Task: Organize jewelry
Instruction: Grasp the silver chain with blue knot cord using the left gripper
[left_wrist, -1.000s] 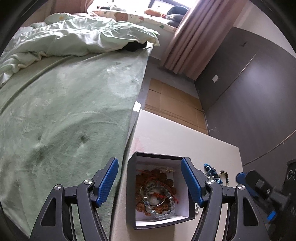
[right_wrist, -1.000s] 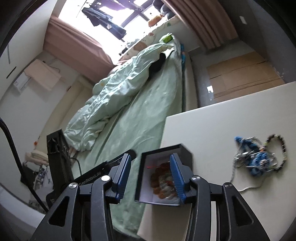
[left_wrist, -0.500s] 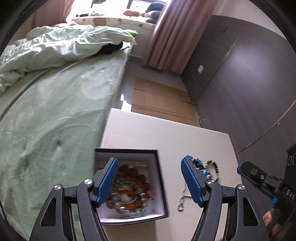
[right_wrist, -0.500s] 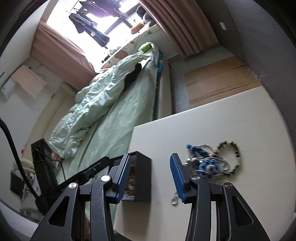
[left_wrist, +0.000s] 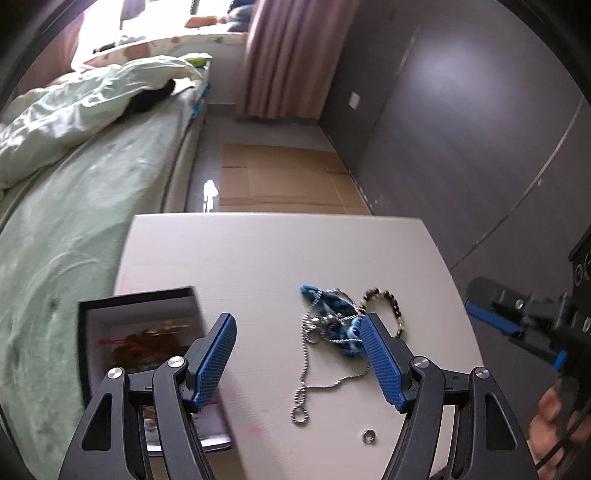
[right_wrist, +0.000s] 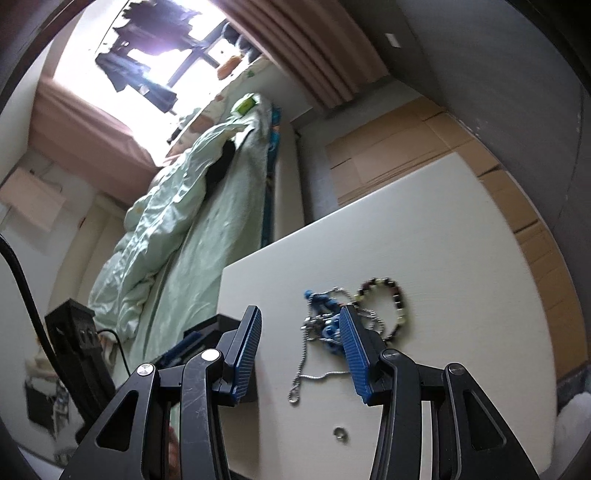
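That tangled jewelry pile (left_wrist: 338, 321) on the worktop (left_wrist: 266, 251) looks light, floppy and snag-prone, so I'd pinch the blue clump. Both grippers, left gripper (left_wrist: 299, 362) and right gripper (right_wrist: 301, 352), have fingers apart, holding nothing.

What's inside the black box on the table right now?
The black box holds a blurred heap of reddish-brown and gold jewelry. Its near part is hidden behind the left gripper, so the rest cannot be seen.

No readable text anywhere in either view right now. The only hint of lettering sits on a dark device (left_wrist: 581, 266) at the far right edge of the left wrist view, where pale rounded marks show, cut off by the frame and too blurred to make out. No labels, brands or numbers can be read elsewhere.
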